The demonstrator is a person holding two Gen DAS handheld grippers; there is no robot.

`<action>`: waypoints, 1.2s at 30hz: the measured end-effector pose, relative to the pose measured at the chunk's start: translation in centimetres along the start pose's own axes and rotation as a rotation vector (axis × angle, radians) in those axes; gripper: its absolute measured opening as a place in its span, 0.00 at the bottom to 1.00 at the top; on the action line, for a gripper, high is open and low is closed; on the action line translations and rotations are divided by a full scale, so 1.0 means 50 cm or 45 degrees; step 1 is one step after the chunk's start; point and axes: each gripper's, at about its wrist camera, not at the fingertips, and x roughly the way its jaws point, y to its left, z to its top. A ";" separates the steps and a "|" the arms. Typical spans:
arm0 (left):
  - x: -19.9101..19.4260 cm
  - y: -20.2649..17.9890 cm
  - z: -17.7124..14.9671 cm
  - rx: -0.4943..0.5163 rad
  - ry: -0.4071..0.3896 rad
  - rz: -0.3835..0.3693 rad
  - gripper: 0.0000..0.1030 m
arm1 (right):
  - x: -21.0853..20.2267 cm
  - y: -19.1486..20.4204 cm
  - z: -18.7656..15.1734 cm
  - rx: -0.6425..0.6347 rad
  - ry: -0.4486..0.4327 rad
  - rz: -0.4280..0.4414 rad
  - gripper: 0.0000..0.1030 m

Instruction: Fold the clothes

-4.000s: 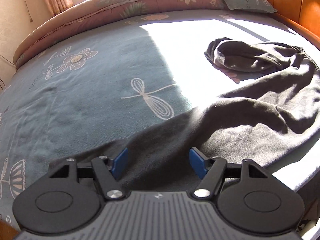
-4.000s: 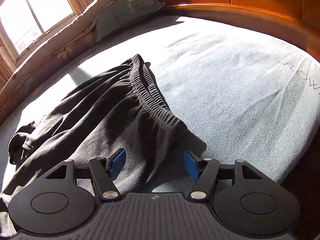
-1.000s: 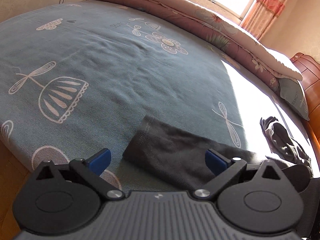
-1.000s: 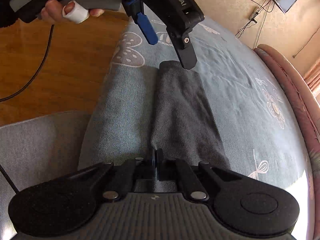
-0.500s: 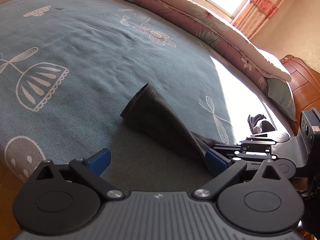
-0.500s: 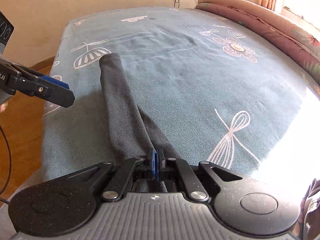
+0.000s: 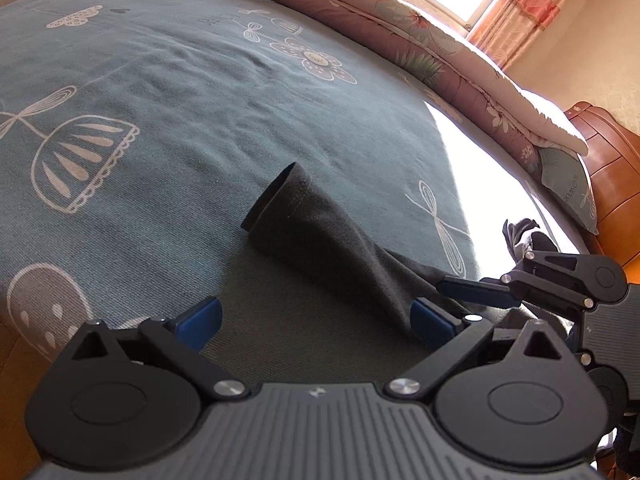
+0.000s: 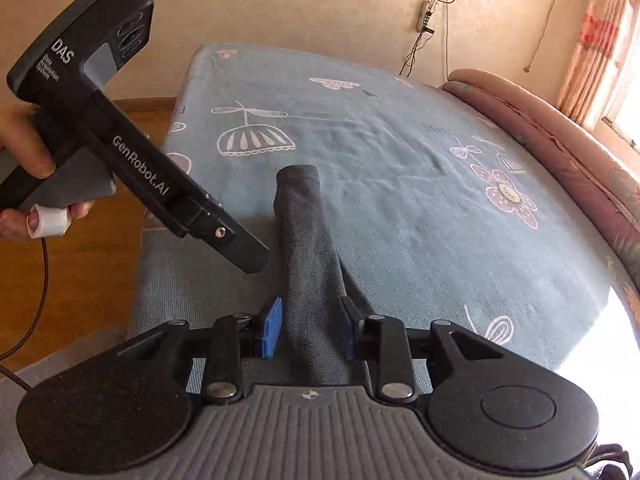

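A dark grey trouser leg (image 7: 320,240) lies stretched over the blue patterned bed sheet (image 7: 160,100), its open cuff (image 7: 276,196) pointing away from me. My left gripper (image 7: 316,320) hovers open just above the sheet, the leg running past its right pad. In the right wrist view the same leg (image 8: 308,248) passes between the spread blue pads of my right gripper (image 8: 310,328), which is open around it. The left gripper (image 8: 248,256), held by a hand (image 8: 36,160), points down just left of the leg. The right gripper (image 7: 476,292) shows side-on at the leg's near end.
A rolled floral quilt (image 7: 420,52) runs along the far side of the bed. A pillow (image 7: 568,188) leans on the wooden headboard (image 7: 612,160). Another dark bunch of cloth (image 7: 520,232) lies in the sunlit patch. Wooden floor (image 8: 100,260) borders the near bed edge.
My right gripper, shut on the trouser leg half a second ago, has opened and the leg now lies loose between its pads. The left gripper stayed open beside the leg.
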 end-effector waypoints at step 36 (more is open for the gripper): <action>0.073 0.073 0.005 -0.485 -0.022 -0.356 0.78 | -0.054 0.006 -0.067 -0.021 0.114 -0.057 0.23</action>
